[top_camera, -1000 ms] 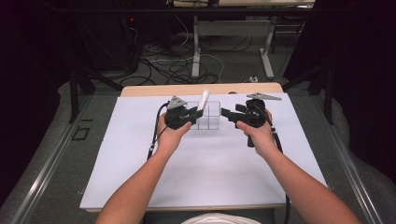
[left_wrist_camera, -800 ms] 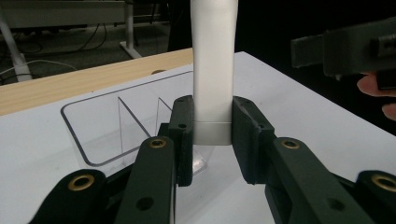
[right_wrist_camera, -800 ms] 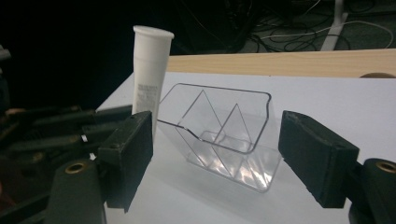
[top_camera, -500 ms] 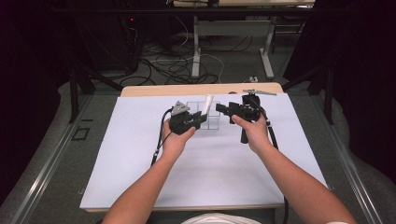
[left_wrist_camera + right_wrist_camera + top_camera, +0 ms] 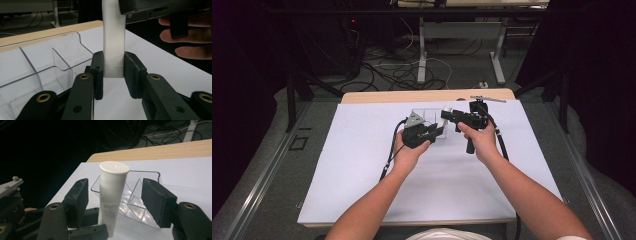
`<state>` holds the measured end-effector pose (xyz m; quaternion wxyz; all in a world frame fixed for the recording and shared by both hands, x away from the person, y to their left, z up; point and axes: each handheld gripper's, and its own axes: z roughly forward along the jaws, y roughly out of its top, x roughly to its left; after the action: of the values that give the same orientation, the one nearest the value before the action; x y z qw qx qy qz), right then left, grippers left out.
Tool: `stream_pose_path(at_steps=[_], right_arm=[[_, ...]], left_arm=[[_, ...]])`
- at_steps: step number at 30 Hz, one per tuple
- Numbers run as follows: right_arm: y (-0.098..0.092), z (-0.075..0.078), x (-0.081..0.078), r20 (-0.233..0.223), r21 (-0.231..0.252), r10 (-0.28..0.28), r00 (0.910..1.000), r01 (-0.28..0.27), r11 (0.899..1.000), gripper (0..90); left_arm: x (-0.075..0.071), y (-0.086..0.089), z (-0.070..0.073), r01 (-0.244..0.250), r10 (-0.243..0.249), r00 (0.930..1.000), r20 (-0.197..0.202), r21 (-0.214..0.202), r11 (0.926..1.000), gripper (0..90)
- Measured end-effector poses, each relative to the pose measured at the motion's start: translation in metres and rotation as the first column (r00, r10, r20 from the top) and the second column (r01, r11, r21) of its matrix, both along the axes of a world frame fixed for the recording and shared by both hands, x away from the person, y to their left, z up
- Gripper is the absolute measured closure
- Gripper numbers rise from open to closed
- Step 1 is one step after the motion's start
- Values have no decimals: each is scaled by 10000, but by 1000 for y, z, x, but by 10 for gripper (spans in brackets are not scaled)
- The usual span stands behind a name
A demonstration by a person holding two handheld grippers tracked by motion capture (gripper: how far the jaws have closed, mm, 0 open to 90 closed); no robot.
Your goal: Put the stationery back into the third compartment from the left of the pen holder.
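This looks like a lab or test room: a wooden table (image 5: 427, 95) under a white sheet (image 5: 362, 170) stands in a dark curtained space, cables (image 5: 397, 70) tangled on the grey floor (image 5: 272, 165) among bare desk legs (image 5: 422, 55).

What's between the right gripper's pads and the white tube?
Nothing visible. The white tube, clamped low down by the left gripper, stands upright between the right gripper's pads with clear gaps on both sides. Those jaws have just been closing around it. The clear tray sits behind.

Matt white plastic tube (image 5: 113, 195), glossy clear plastic tray (image 5: 45, 65).
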<state>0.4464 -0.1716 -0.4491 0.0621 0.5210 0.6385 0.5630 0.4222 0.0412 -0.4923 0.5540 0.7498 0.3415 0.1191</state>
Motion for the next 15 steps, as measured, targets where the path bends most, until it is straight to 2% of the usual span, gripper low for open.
stream_pose_path(at_steps=[4,5,10,15], right_arm=[[-2,-1,2,-246,15,28,9997,-28,10000,458],[-2,-2,3,-257,122,-103,9996,106,9999,476],[-2,-4,4,-645,406,100,9979,-74,9991,554],[-1,-5,6,-868,781,-14,9962,82,9969,632]], left_arm=[[-2,-4,-1,170,-171,9998,36,68,9998,710],[-3,-5,-1,187,-187,9998,26,82,9998,710],[-5,-8,-2,270,-270,9996,42,55,9996,710],[-6,-9,-3,330,-330,9994,36,71,9994,710]])
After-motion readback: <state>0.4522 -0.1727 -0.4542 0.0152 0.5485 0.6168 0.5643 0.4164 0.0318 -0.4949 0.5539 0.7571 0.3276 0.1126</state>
